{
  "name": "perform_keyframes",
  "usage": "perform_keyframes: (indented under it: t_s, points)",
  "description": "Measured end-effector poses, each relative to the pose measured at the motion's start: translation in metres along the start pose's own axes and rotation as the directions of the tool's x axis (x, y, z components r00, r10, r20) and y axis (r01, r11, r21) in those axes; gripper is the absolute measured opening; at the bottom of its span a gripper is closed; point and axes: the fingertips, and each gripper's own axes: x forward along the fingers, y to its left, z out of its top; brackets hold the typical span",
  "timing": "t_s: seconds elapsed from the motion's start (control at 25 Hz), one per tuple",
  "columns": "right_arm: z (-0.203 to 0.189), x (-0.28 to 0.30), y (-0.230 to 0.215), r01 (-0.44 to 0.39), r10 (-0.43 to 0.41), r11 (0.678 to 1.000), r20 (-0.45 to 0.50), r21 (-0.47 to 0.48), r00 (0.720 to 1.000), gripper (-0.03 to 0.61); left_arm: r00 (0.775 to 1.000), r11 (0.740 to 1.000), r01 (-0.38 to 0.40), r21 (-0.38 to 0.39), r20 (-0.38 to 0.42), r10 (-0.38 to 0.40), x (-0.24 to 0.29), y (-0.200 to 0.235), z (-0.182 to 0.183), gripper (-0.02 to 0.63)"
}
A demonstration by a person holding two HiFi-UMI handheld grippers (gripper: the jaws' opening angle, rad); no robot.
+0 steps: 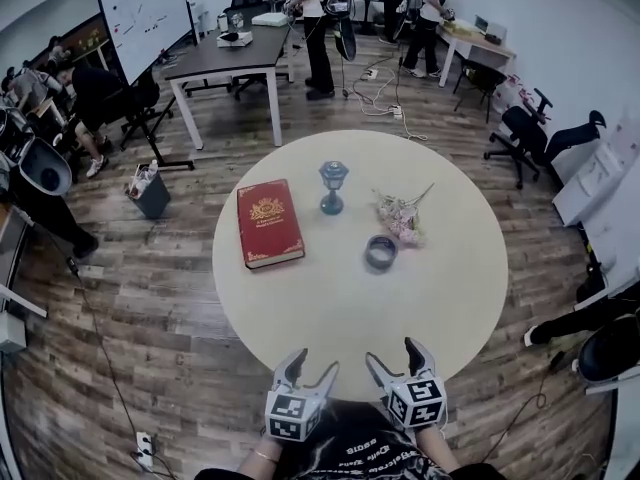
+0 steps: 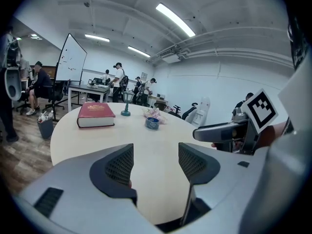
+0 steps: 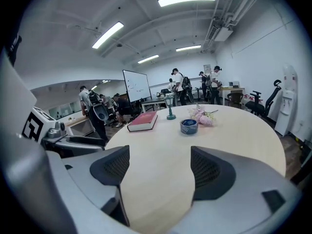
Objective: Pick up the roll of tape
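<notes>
Both the left gripper and the right gripper were at the bottom of the head view, over the near edge of the round table. I held each with jaws wide apart and nothing between them. The roll of tape lay just right of the frame's centre, directly below the pink flowers, well apart from both grippers.

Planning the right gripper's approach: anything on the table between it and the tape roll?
Nothing visible. Only bare table lies between the right gripper and the roll of tape. The pink flowers sit just beyond the roll, the red book off to its left.
</notes>
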Motion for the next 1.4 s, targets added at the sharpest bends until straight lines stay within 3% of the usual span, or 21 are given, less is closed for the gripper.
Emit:
perform_keyframes:
  t_s: [0.6,1.04,1.4]
  points:
    - [0.099,0.067,-0.060,-0.068,0.069,0.991,0.008,-0.117,0.998,0.337,0.995,0.996,-0.092,-0.012,0.025,0.092,0.019,0.008,0.027,0.311]
    - [0.129,0.122,-0.100,-0.068,0.062,0.991,-0.048,-0.115,0.997,0.328,0.989,0.989,-0.146,-0.020,0.034,0.146,0.028,0.017,0.042,0.311]
    - [0.136,0.174,-0.132,-0.068,0.050,0.986,-0.122,-0.154,0.991,0.310,0.982,0.980,-0.187,-0.062,-0.002,0.187,0.034,0.029,0.039,0.311]
